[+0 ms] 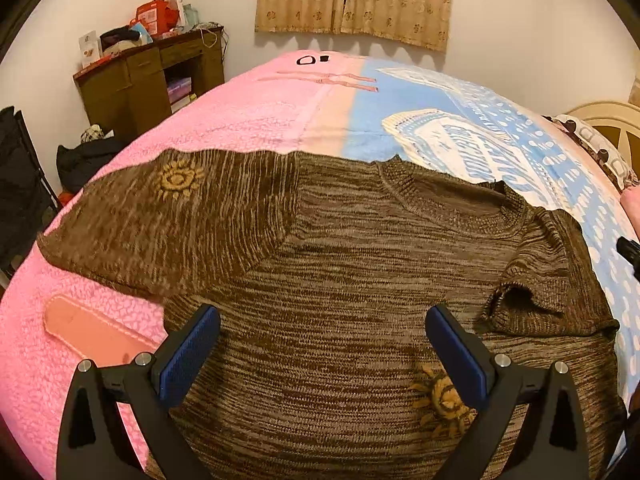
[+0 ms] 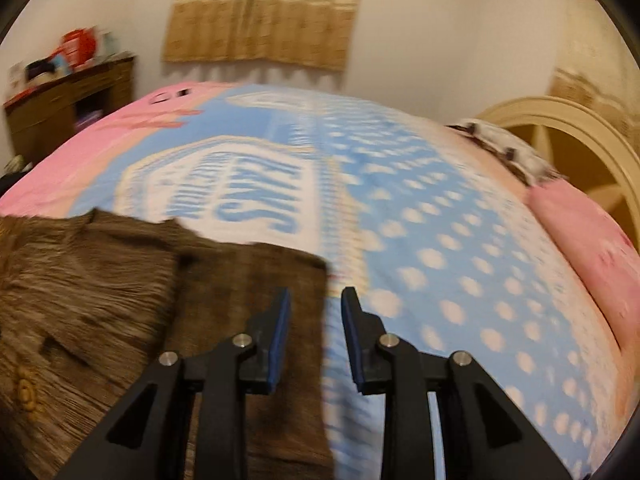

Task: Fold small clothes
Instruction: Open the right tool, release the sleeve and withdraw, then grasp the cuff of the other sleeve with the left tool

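A: Because the right wrist view is smeared with blur, what can you make out there?

B: Only the sweater's point(image 2: 92, 280) edge and one sleeve point(image 2: 256, 300); its hem runs off the bottom of both views. The sun patch point(image 2: 25, 394) is just a yellow smudge.

A: And the tools?

B: The left tool point(image 1: 322, 336) is spread wide above the sweater's point(image 1: 360, 280) chest, holding nothing; whether it touches the knit, I cannot tell. The right tool point(image 2: 315, 330) is partly open, gripping nothing, straddling the sleeve's outer edge over the blanket point(image 2: 460, 240).

A: How does the sweater lie?

B: Flat on the bed, front up, collar point(image 1: 448, 196) pointing away towards the curtain point(image 1: 356, 0), long axis running from the camera to the collar. One sleeve point(image 1: 160, 220) stretches out left; the other point(image 1: 548, 276) is crumpled on the right.
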`<state>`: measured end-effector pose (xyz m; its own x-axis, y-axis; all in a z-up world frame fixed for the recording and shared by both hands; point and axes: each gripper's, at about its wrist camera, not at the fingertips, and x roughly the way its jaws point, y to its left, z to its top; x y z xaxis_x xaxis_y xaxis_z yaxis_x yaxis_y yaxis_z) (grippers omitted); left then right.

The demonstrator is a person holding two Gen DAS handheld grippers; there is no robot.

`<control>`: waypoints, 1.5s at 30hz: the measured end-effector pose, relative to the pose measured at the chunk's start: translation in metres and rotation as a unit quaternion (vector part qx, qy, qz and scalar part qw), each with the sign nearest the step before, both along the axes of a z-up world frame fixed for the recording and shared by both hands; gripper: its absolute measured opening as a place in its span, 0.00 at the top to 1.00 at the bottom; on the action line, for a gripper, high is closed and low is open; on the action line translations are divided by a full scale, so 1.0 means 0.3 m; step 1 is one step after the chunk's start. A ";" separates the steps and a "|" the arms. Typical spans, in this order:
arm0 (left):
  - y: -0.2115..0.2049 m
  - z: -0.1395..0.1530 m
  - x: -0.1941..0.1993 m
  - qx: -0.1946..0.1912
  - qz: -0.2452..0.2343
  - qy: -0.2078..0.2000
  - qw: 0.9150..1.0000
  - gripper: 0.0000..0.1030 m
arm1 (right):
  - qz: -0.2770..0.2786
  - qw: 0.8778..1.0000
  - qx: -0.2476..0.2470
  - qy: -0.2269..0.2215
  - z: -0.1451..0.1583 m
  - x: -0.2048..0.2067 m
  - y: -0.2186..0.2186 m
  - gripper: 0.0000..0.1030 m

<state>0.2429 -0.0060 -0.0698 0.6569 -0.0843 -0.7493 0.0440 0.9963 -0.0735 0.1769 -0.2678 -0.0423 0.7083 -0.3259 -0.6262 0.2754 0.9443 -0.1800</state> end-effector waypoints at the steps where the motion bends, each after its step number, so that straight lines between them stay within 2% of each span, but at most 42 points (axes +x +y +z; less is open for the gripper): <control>1: -0.004 -0.004 0.002 -0.002 0.000 0.003 1.000 0.01 | 0.000 1.000 0.007 -0.003 0.010 -0.005 -0.004 0.69; 4: -0.007 -0.012 -0.001 -0.009 -0.003 0.013 1.000 0.01 | 0.049 0.997 0.058 -0.012 0.027 -0.024 0.019 0.69; 7: 0.002 0.004 -0.016 -0.009 -0.004 0.006 1.000 0.01 | 0.119 0.990 0.068 0.028 -0.025 0.026 0.129 0.69; 8: 0.007 0.009 -0.020 -0.007 -0.003 0.003 1.000 0.01 | 0.137 0.987 0.065 0.049 -0.054 0.054 0.172 0.72; 9: 0.015 0.015 -0.024 -0.007 -0.001 -0.001 1.000 0.01 | 0.145 0.985 0.057 0.073 -0.085 0.090 0.216 0.73; 11: 0.032 0.020 -0.026 -0.006 0.006 -0.003 1.000 0.01 | 0.154 0.982 0.080 0.080 -0.102 0.134 0.267 0.70; 12: 0.040 0.022 -0.026 -0.005 0.008 -0.002 1.000 0.01 | 0.174 0.974 0.122 0.079 -0.096 0.165 0.290 0.69; 14: 0.054 0.022 -0.024 -0.002 0.010 -0.001 1.000 0.01 | 0.222 0.949 0.218 0.053 -0.061 0.197 0.298 0.70; 15: 0.063 0.022 -0.024 0.002 0.013 -0.002 1.000 0.01 | 0.238 0.935 0.263 0.026 -0.033 0.202 0.284 0.63; 16: 0.071 0.021 -0.024 0.003 0.015 -0.004 1.000 0.01 | 0.239 0.925 0.295 0.001 -0.007 0.200 0.259 0.57; 17: 0.081 0.020 -0.024 0.003 0.018 -0.004 1.000 0.01 | 0.229 0.925 0.304 -0.012 0.006 0.195 0.233 0.46; 19: 0.105 0.012 -0.022 -0.005 0.026 -0.003 1.000 0.01 | 0.208 0.935 0.285 -0.020 0.014 0.177 0.196 0.43; 21: 0.129 -0.002 -0.018 -0.018 0.036 0.000 0.999 0.01 | 0.180 0.954 0.238 -0.004 -0.012 0.151 0.166 0.43; 24: 0.156 -0.030 -0.012 -0.037 0.047 0.018 0.998 0.01 | 0.175 0.956 0.234 0.032 -0.080 0.132 0.163 0.50; 26: 0.178 -0.040 -0.019 -0.042 0.053 0.025 0.997 0.01 | 0.178 0.957 0.226 0.043 -0.125 0.127 0.179 0.50; 28: 0.219 -0.036 -0.029 -0.032 0.068 0.021 0.997 0.01 | 0.184 0.960 0.204 0.052 -0.167 0.124 0.217 0.49; 30: 0.293 -0.016 -0.041 -0.021 0.096 0.004 0.995 0.01 | 0.187 0.964 0.180 0.047 -0.149 0.126 0.242 0.44; 32: 0.396 0.006 -0.045 -0.022 0.134 -0.012 0.991 0.01 | 0.187 0.965 0.176 0.049 -0.159 0.116 0.241 0.40; 34: 0.531 0.026 -0.042 -0.042 0.184 -0.024 0.982 0.01 | 0.186 0.965 0.178 0.045 -0.161 0.109 0.234 0.40; 35: 0.609 0.034 -0.040 -0.065 0.211 -0.027 0.975 0.01 | 0.185 0.965 0.179 0.044 -0.161 0.099 0.234 0.40; 37: 0.765 0.041 -0.038 -0.129 0.255 -0.043 0.957 0.01 | 0.185 0.964 0.184 0.044 -0.162 0.102 0.228 0.40; 38: 0.841 0.038 -0.034 -0.156 0.280 -0.048 0.946 0.02 | 0.185 0.964 0.184 0.044 -0.162 0.103 0.228 0.40; 39: 0.885 0.034 -0.027 -0.169 0.294 -0.047 0.940 0.02 | 0.185 0.964 0.183 0.045 -0.163 0.105 0.228 0.39; 40: 0.932 0.027 -0.012 -0.182 0.304 -0.043 0.934 0.05 | 0.186 0.965 0.182 0.046 -0.164 0.101 0.232 0.39; 41: 0.962 0.019 0.009 -0.187 0.307 -0.039 0.932 0.12 | 0.187 0.965 0.180 0.046 -0.163 0.096 0.237 0.38; 42: 0.979 0.009 0.036 -0.188 0.305 -0.031 0.933 0.18 | 0.187 0.965 0.177 0.047 -0.164 0.096 0.240 0.37; 44: 0.984 -0.022 0.072 -0.183 0.299 -0.008 0.936 0.42 | 0.187 0.966 0.173 0.048 -0.165 0.098 0.246 0.37; 45: 0.987 -0.046 0.095 -0.185 0.297 0.007 0.937 0.44 | 0.187 0.966 0.173 0.049 -0.166 0.098 0.246 0.37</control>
